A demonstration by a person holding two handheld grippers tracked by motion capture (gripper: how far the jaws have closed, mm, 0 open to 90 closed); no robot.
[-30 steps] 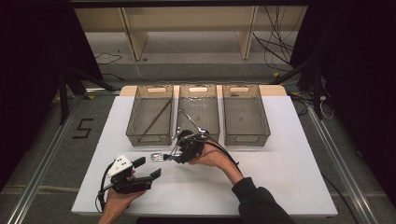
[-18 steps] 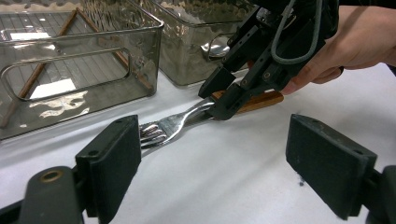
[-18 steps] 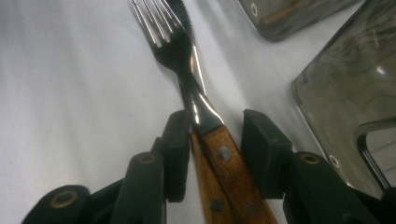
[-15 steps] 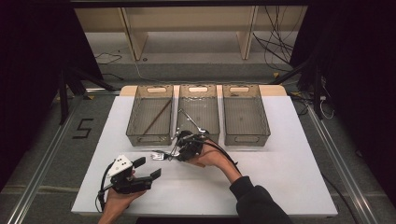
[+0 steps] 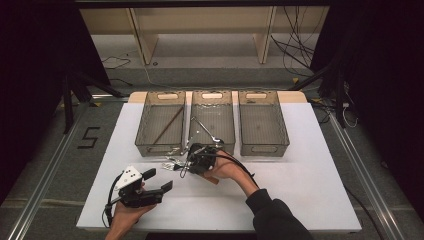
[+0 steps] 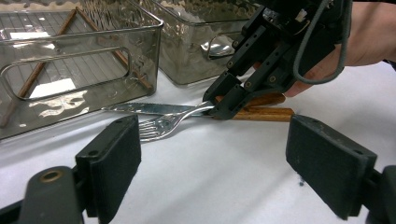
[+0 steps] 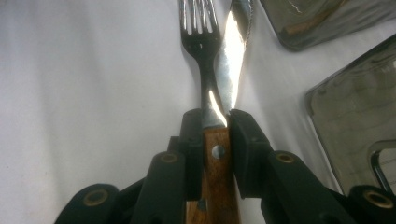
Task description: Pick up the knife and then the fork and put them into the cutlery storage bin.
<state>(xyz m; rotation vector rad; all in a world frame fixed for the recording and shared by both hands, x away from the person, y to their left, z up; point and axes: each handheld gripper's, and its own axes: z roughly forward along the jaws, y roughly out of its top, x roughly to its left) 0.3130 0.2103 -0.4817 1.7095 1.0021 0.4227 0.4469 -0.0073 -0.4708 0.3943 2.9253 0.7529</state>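
Observation:
A fork and a knife, both with wooden handles, lie crossed on the white table just in front of the left bin. My right gripper is shut on a wooden handle with a rivet, and the fork's neck runs out of it. In the high view the right gripper sits low over the cutlery. My left gripper stands open near the table's front left, empty. It faces the fork and the knife blade, which are some way beyond its pads.
Three clear grey bins stand in a row at the back. The left bin holds a thin wooden stick, the middle bin holds a spoon, and the right bin looks bare. A second wooden handle lies under the right gripper.
The right gripper has edged slightly left while staying low on the cutlery. The left gripper has held its place.

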